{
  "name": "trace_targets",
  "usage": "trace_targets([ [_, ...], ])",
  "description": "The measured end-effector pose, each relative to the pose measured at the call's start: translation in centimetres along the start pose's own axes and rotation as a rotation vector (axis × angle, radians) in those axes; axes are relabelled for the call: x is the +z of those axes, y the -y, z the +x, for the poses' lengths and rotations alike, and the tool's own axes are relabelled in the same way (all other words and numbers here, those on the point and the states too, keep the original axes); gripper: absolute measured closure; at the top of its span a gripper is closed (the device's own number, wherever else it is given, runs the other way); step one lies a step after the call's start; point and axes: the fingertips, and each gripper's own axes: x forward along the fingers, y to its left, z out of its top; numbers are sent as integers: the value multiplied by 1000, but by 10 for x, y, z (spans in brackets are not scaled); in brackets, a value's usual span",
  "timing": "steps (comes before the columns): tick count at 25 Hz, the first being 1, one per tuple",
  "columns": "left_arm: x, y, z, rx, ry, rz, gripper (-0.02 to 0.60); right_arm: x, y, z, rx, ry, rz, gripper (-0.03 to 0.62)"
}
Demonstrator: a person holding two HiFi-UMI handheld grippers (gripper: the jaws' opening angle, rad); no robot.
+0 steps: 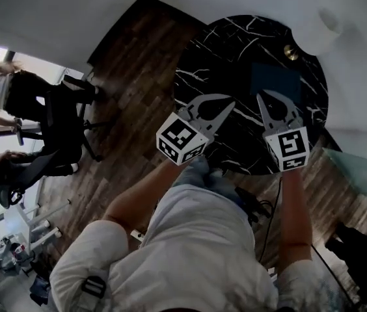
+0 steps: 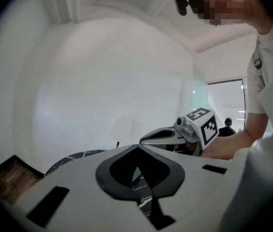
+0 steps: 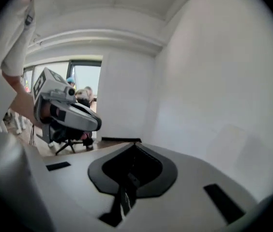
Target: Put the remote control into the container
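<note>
Container (image 1: pixel 274 80) dim, contents unclear | left tool (image 2: pixel 137 148), right tool (image 3: pixel 135 145) closed, empty

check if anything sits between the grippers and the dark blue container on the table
Nothing visible does: the left gripper and right gripper, both shut and empty, hang over the black marble table with the dark blue container just past their tips. No remote control shows.

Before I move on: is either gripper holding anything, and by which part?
Nothing is held. The left gripper and the right gripper are both shut and empty.
</note>
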Motion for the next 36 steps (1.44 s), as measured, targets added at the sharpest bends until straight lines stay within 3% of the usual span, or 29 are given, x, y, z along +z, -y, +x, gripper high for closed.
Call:
trace_targets([
  [6,62,86,-15,-93,102,66,577,55,-40,-105,-92,196,135,583],
  [12,76,158,-29,-201,112,65,577,84,-67,-180,-183,310,214,585],
  [17,89,199,-37,-244,190,110,577,92,-75,-225,-286,370,241,586],
  [22,84,223,-34,-240,201,82,577,78,-76,-244,-350,381,308,586],
  [36,74,222,-34,-196,175,82,577,60,-78,-248,-346,364,334,586],
])
